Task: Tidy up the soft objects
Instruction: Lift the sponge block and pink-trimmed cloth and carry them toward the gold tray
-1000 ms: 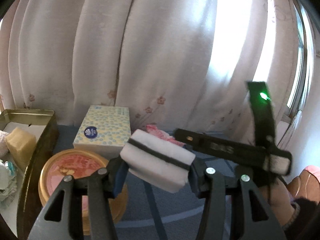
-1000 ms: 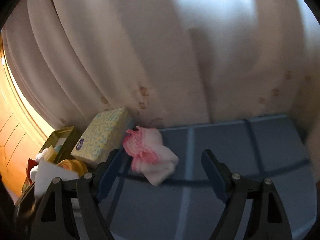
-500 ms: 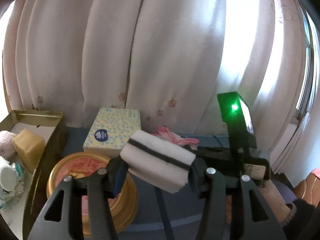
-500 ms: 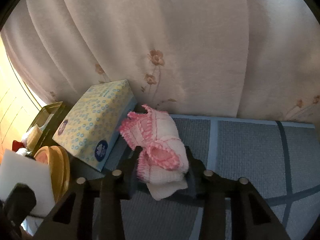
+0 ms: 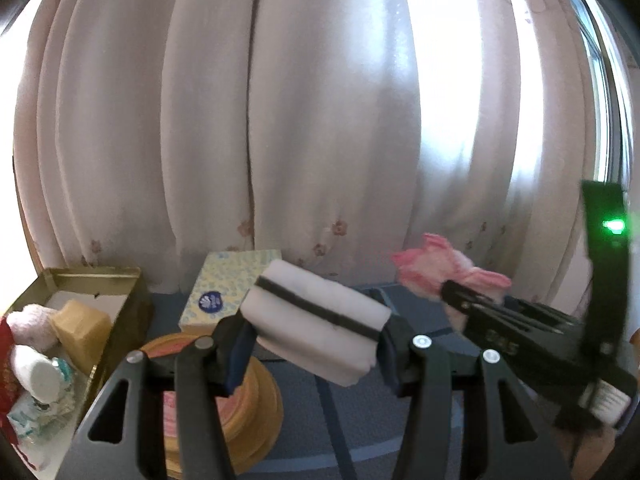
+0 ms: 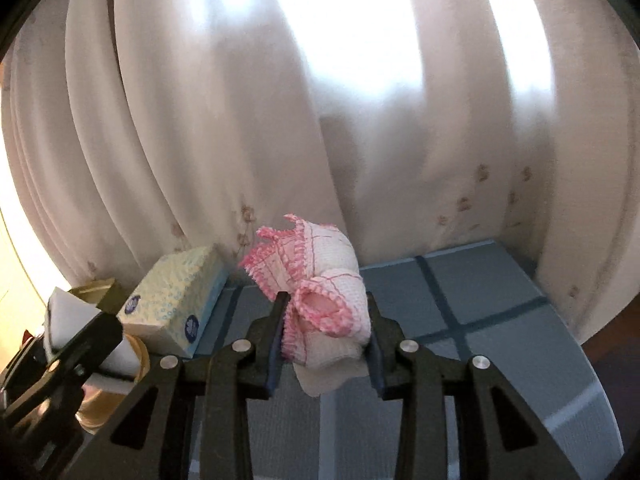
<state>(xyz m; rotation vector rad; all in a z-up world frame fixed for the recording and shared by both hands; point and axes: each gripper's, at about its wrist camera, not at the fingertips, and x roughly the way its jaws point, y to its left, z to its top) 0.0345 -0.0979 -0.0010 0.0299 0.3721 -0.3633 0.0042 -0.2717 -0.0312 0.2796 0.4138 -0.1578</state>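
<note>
the left hand-held gripper [image 5: 316, 354] is clamped on a white sponge [image 5: 320, 330]; the right hand-held gripper [image 6: 326, 330] is clamped on a pink-edged cloth [image 6: 320, 292], tissue box [image 6: 176, 300] to its left.

You face backlight: daylight blows out the curtain [image 5: 304, 128] in both views, leaving the table [image 6: 500, 304] dim. Fisheye bending and dark corners frame each picture; the right view is softly blurred.
</note>
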